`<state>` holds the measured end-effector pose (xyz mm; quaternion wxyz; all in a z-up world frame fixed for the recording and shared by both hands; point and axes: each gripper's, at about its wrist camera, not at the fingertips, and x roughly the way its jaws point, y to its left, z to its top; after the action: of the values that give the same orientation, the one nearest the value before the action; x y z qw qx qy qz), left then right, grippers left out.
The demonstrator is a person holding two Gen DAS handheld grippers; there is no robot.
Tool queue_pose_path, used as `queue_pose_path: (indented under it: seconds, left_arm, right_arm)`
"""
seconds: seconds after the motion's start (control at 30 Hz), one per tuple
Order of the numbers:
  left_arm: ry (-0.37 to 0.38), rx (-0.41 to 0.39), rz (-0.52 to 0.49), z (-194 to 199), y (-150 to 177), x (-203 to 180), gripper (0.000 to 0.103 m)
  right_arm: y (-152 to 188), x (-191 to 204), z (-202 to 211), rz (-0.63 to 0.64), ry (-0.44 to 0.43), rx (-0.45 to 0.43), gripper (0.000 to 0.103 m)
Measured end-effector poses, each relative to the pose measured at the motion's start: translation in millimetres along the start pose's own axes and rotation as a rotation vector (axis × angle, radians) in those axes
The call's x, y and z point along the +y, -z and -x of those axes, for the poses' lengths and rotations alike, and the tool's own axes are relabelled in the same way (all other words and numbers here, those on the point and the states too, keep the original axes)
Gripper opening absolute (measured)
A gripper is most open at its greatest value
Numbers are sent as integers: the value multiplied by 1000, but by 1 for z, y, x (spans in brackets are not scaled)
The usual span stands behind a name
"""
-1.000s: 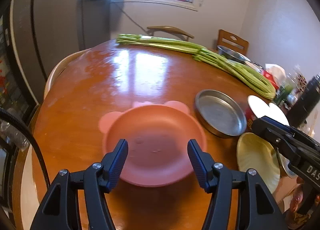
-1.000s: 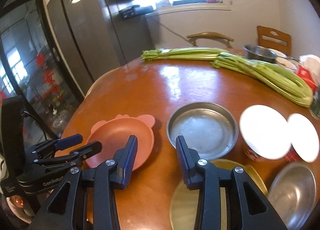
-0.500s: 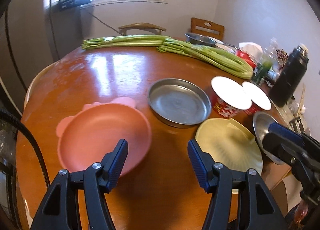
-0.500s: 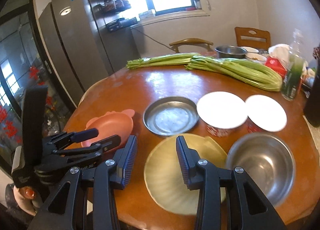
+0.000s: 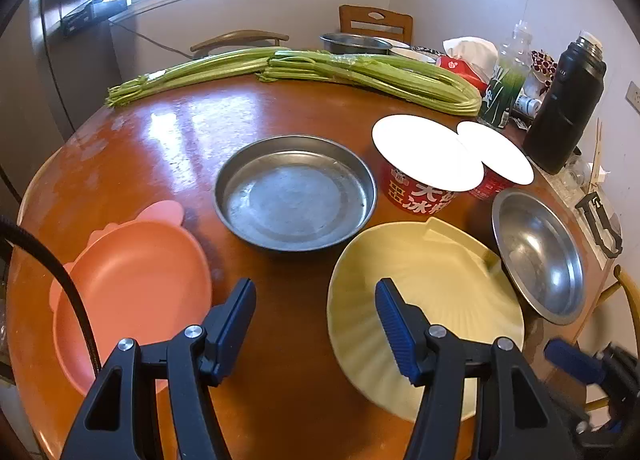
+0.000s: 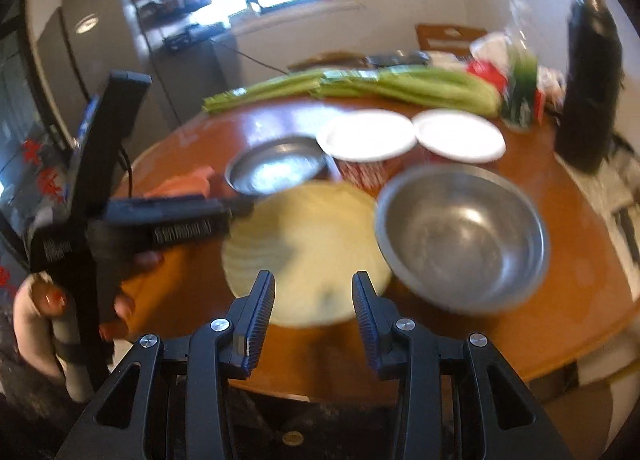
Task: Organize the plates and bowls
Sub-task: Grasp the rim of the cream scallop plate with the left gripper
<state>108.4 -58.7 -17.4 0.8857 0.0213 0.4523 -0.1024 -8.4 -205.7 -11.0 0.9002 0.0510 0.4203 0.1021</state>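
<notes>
Both my claws, left claw (image 5: pixel 316 324) and right claw (image 6: pixel 314 314), hang spread and empty over the counter's (image 5: pixel 168 131) near edge. The yellow plate (image 5: pixel 436 280) sits just beyond; I'd slide one pad under its near rim.

Pink plate (image 5: pixel 132 292), steel pan (image 5: pixel 295 192), yellow plate (image 5: pixel 432 292), steel bowl (image 5: pixel 538 256), all upright

Black left gripper (image 5: pixel 314 310) and right gripper (image 6: pixel 313 304) carry ribbed blue pads (silver screws at pivots).
</notes>
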Motion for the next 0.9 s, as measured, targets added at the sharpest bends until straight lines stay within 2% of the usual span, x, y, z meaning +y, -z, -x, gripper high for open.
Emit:
queue_pose_path:
  seconds: [0.1, 0.57, 0.7, 0.77, 0.9]
  left_arm:
    - [8, 10, -6, -6, -2, -1, 62]
    - [62, 46, -15, -36, -4, -9, 62]
    - [81, 49, -38, -39, -1, -15, 60]
    - [106, 47, -46, -41, 1, -18, 54]
    - [91, 35, -75, -39, 4, -23, 53]
  right_arm:
    - [4, -7, -8, -48, -18, 28, 41]
    - [2, -20, -38, -127, 19, 66, 42]
    - [1, -18, -45, -109, 38, 59, 42]
    - [1, -15, -46, -93, 40, 53, 42]
    - [1, -7, -47, -60, 48, 55, 43]
